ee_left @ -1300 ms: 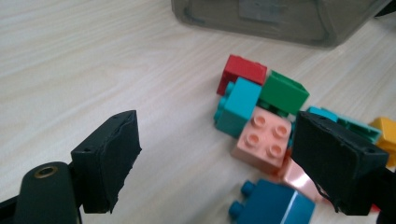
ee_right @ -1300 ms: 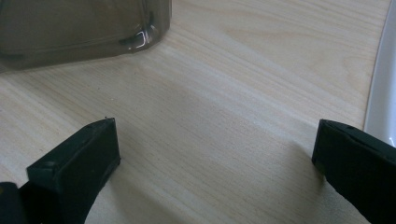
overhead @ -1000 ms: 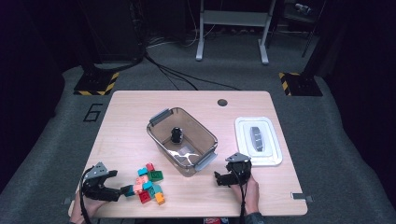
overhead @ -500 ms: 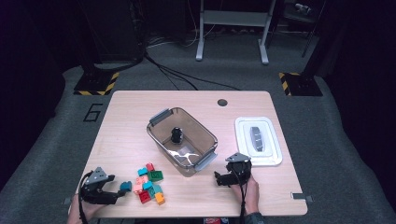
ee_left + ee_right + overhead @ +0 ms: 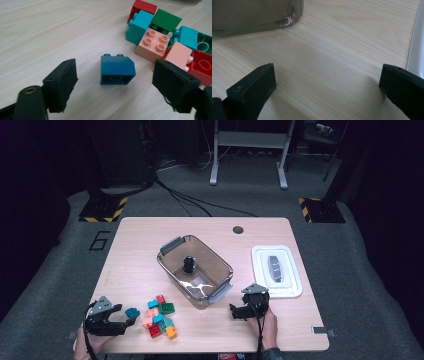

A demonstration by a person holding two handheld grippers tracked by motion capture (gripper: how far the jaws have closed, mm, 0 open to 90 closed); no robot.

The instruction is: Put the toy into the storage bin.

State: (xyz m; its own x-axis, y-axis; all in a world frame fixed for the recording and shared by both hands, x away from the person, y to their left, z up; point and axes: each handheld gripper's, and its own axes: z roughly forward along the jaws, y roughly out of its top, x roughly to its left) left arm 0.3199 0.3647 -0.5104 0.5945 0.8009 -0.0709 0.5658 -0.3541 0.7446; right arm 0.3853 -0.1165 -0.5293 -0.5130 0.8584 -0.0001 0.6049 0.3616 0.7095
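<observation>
The left gripper (image 5: pixel 113 82) has its fingers (image 5: pixel 61 83) spread wide around a dark blue block (image 5: pixel 117 69) that lies untouched on the desk (image 5: pixel 50 30); the block is tipped on its side, open hollow base toward the camera, two studs pointing away, one top edge sloped. Just beside it lies the heap of teal, pink, red and green blocks (image 5: pixel 160 40). The right gripper (image 5: pixel 327 87), fingers likewise spread and holding nothing, rests near the corner of the clear bin (image 5: pixel 257 15), with the white lid (image 5: pixel 276 270) at its other side
</observation>
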